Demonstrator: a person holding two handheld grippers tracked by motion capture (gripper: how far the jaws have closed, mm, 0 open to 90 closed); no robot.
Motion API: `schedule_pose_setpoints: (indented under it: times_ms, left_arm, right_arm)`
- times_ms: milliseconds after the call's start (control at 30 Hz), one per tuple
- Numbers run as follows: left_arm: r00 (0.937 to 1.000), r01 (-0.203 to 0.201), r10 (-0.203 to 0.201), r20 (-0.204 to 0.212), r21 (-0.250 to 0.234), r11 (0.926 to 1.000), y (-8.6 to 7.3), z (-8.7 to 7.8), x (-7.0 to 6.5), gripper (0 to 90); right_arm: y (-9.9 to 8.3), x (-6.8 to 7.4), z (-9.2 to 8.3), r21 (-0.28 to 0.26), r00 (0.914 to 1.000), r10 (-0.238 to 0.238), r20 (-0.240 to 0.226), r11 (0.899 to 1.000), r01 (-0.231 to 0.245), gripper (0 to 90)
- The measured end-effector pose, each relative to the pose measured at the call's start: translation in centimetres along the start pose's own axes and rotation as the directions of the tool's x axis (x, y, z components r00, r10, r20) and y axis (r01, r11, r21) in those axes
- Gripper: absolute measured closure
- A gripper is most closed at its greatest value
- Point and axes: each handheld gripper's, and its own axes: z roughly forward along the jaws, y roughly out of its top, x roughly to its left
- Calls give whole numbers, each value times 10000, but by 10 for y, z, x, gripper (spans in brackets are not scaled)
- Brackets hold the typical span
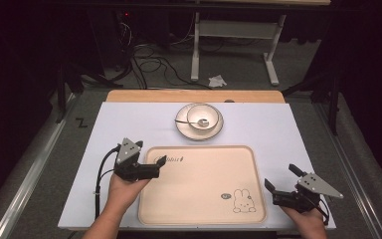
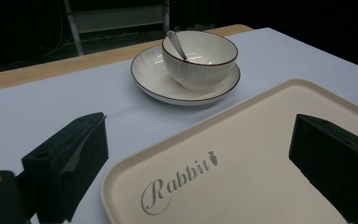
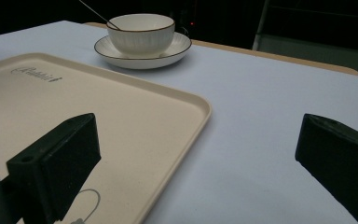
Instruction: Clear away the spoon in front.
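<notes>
Approach stage: left tongs (image 1: 160,160) and right tongs (image 1: 280,179) spread, empty, flanking tray (image 1: 199,209). Next: reach bowl (image 1: 202,116) on saucer (image 1: 184,130), upper centre, and grip.

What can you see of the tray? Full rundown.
The tray is a cream rectangle with rounded corners and a low raised rim, matte, plastic by its look. It lies flat on the white table, nothing on it. Grey "Rabbit" script with a small carrot sits at its far left corner; a rabbit drawing at its near right. The saucer with bowl and spoon stands just beyond its far edge, apart. The left gripper hovers open at its left corner, the right gripper open by its right edge.
</notes>
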Motion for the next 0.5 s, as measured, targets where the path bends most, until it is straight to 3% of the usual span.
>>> schedule_pose_setpoints:
  times_ms: [500]
  left_arm:
    - [9998,-177,178,-50,340,9993,19,23,2,75]
  right_arm:
    - [0,1,1,15,10000,-65,-35,10000,65,5]
